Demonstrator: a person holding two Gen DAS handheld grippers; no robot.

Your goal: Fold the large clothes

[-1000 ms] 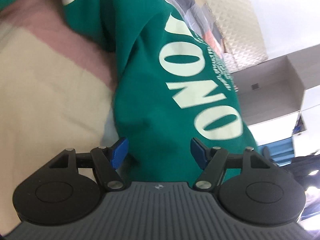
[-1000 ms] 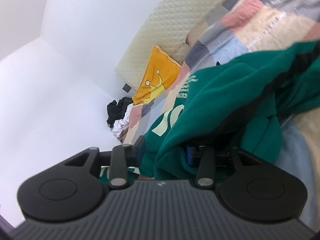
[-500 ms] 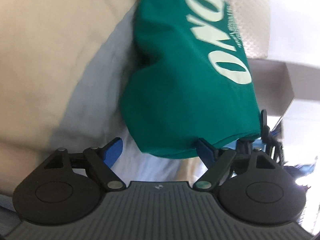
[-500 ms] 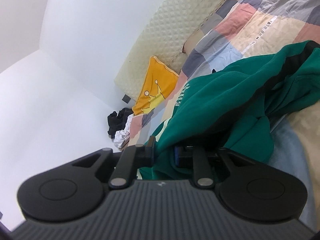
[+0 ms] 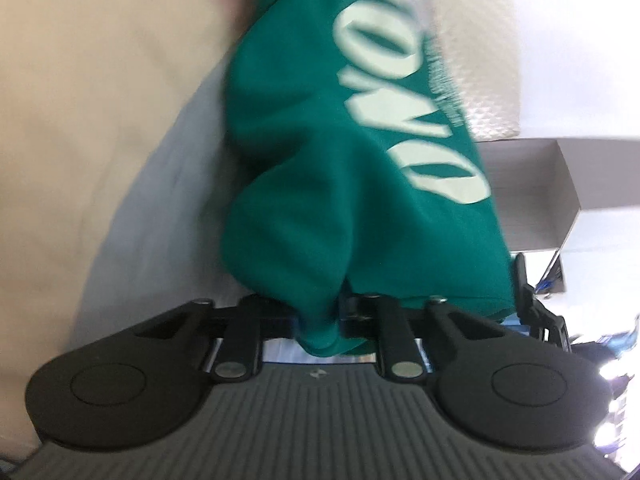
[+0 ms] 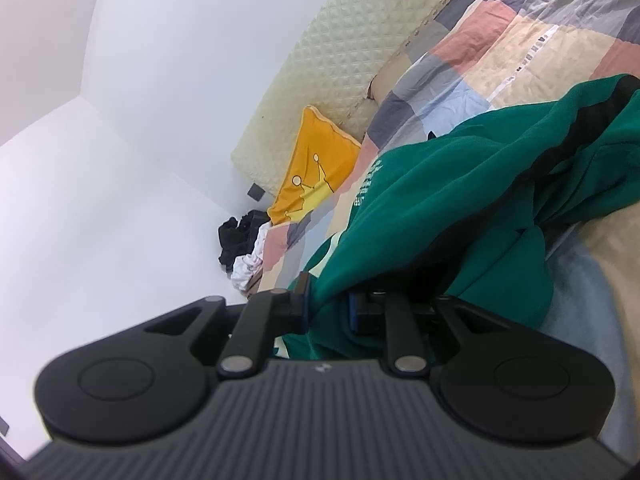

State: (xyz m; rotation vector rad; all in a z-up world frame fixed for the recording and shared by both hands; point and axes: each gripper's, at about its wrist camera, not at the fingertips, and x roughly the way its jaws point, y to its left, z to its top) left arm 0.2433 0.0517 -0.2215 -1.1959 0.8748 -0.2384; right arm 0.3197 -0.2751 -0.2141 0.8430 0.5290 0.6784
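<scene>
A large green sweatshirt with pale lettering lies bunched on the bed. In the left wrist view its lower edge hangs down into my left gripper, whose jaws are closing and pinch a fold of the green cloth between them. In the right wrist view the same sweatshirt, here showing a black stripe, drapes over my right gripper. That gripper is shut on a bunched edge of it, and the fabric partly hides its blue pads.
A patchwork bedspread covers the bed, beige and pale blue under the left gripper. A yellow cushion leans on the quilted headboard. Dark and white clothes lie by the wall. A grey shelf unit stands beyond.
The left gripper slid down to the sweatshirt's lower edge, and its wide-apart jaws closed onto a fold of it. The right gripper's jaws narrowed on the cloth while that hand stayed put.
</scene>
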